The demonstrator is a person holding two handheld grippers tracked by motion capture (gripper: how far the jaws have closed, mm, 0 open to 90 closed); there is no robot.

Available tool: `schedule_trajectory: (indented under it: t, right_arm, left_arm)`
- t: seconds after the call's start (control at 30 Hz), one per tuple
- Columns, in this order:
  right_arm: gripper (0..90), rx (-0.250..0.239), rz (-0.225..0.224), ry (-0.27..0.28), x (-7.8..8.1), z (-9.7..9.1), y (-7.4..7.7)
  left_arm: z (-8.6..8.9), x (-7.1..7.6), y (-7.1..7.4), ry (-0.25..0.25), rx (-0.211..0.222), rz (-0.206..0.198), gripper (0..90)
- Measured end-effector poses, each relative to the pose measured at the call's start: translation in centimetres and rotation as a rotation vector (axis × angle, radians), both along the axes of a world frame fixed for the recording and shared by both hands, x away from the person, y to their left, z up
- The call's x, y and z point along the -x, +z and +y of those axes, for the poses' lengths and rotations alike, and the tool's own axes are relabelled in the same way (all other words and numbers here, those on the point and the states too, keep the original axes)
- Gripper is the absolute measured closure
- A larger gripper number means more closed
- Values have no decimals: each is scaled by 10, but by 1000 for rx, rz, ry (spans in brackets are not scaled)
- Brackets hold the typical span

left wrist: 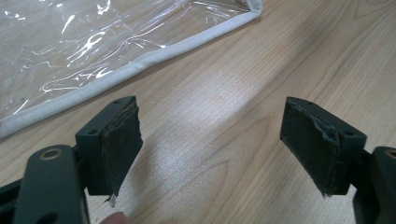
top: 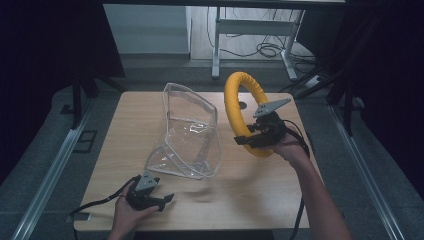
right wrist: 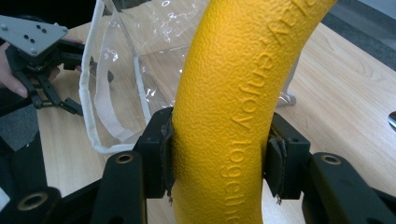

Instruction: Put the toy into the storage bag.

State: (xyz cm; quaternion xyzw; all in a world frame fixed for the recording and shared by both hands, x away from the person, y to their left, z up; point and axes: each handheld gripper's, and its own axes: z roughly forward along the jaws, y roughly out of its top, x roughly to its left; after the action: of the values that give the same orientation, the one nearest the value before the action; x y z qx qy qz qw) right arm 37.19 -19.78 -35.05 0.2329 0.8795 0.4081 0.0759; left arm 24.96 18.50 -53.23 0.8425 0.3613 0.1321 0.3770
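A yellow foam ring with raised lettering stands upright above the right half of the wooden table, and my right gripper is shut on its lower part. In the right gripper view both pads press the yellow ring from either side. A clear plastic bag with white trim stands open at the table's middle, left of the ring. My left gripper rests near the front left edge, open, just in front of the bag's flap. In the left gripper view its jaws stand wide apart over bare wood, with the bag's trimmed edge beyond them.
The wooden table has free surface at the front right. A small dark round mark sits on the top behind the ring. Beyond the far edge stand a white desk frame and floor cables.
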Motion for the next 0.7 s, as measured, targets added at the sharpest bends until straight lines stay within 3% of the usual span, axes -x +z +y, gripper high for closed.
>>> schedule_trajectory:
  t: [0.7]
  right_arm:
    - [506, -55, -29, 16, 4, 2, 12]
  left_arm:
    - [0, 0, 0, -1, 1, 2, 203]
